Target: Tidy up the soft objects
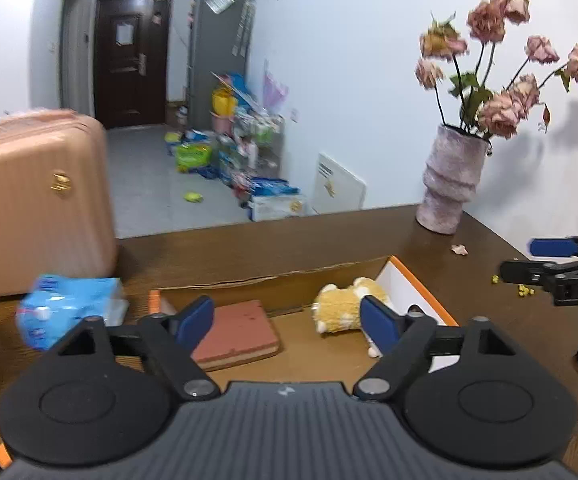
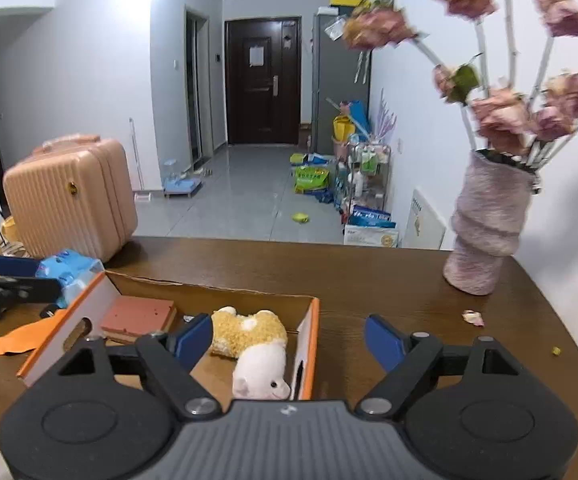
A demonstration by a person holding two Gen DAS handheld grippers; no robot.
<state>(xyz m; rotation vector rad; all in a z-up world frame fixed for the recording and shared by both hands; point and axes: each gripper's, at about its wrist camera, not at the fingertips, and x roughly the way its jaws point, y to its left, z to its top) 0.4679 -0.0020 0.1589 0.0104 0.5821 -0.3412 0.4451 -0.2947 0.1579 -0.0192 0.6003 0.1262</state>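
Walls: plain white painted walls (image 2: 89, 60), evenly lit, with no window in view.
Floor: pale grey glossy tiles (image 2: 249, 184) running down a hallway.
Door: dark brown panelled door (image 2: 264, 80) at the far end, a paper sheet stuck on it.
Cabinet: tall grey metal cabinet (image 1: 217, 52) right of the door, a yellow box on top.
Clutter: colourful bags and boxes (image 1: 245, 152) piled along the right-hand wall.
Table: dark brown wooden table (image 2: 349, 272) in the foreground.
Vase: ridged pinkish-grey vase (image 1: 451, 180) of dried pink roses on the table by the wall.
Suitcase: ribbed peach-pink hard-shell suitcase (image 2: 73, 196) at the table's left.
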